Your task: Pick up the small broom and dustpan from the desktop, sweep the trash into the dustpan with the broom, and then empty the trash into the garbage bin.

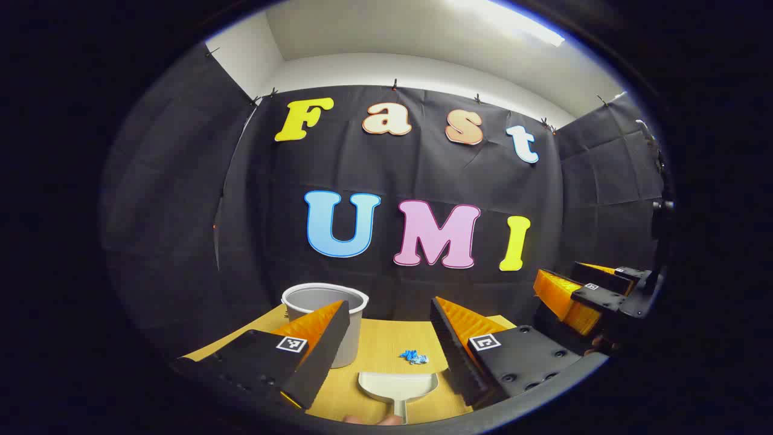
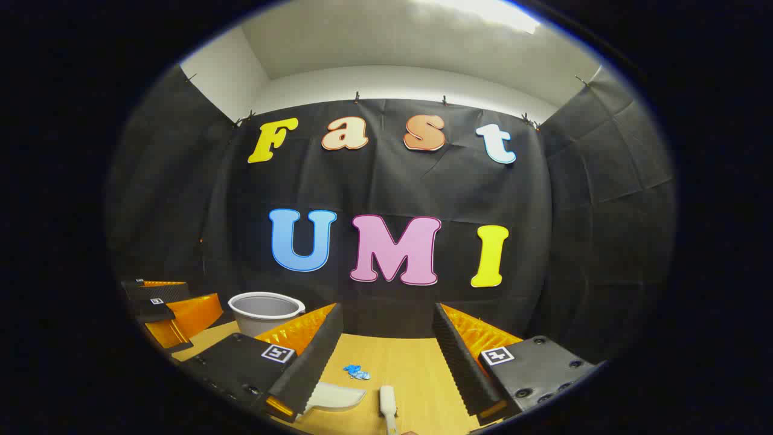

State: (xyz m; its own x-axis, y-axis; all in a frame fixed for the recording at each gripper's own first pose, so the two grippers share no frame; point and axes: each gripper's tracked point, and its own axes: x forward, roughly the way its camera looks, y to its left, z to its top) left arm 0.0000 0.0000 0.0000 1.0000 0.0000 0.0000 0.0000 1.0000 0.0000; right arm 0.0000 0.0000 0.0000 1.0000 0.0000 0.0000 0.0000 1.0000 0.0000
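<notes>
Both grippers stand with fingers spread apart, holding nothing. In the left gripper view we see the left gripper above the wooden desktop, with the white dustpan lying between its fingers, handle toward the camera and cut off at the lower edge. Just beyond the pan's mouth lies the blue crumpled trash, apart from it. We find the grey garbage bin behind the left finger, partly covered by it; its inside is hidden from us. The right gripper shows farther off at the right edge.

In the right gripper view the right gripper frames the trash. The dustpan is half hidden by the left finger. Beside it lies a white handle, apparently the broom, its far end cut off.
</notes>
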